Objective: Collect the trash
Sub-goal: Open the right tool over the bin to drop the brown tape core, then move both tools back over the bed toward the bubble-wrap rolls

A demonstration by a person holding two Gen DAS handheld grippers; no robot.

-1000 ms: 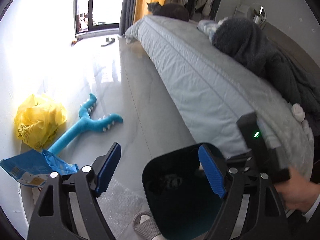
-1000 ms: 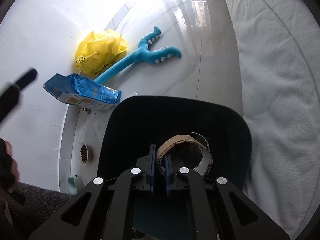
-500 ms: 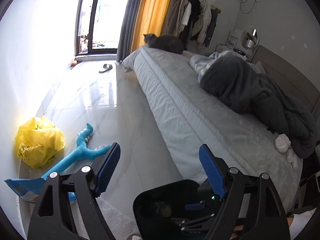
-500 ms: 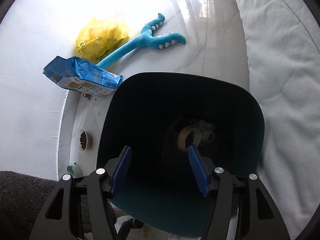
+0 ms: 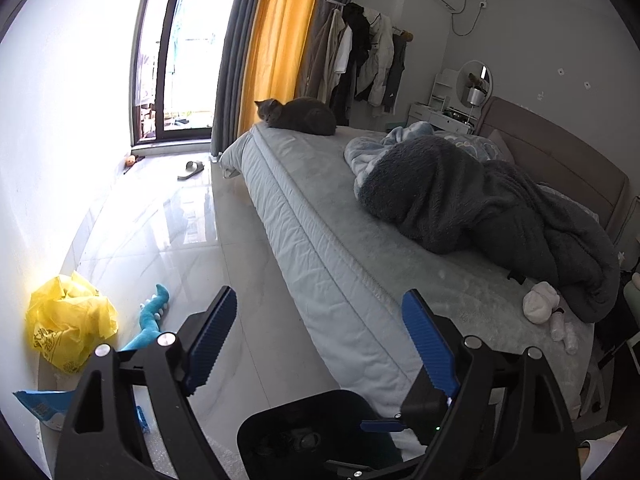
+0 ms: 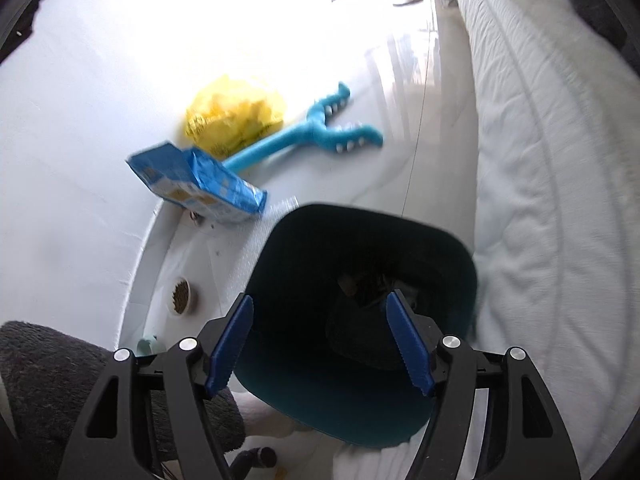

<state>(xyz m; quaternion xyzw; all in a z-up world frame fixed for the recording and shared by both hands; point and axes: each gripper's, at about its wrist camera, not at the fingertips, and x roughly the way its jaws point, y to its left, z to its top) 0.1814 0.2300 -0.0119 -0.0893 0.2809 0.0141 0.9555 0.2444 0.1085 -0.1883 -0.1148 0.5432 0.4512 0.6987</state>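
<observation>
One bit of trash, at least, sits at the bottom of the dark bin, too dim to name. Right gripper hangs above the bin mouth w/ nothing between its fingers; jaws have just been opening and stand wide. Left gripper also spread wide & empty, its jaws having opened a bit more too. Still on the floor by the wall: yellow plastic bag, blue packet, bubble wrap just beside the bin. Blue plush toy prob. not trash. So partway done, imo.
</observation>
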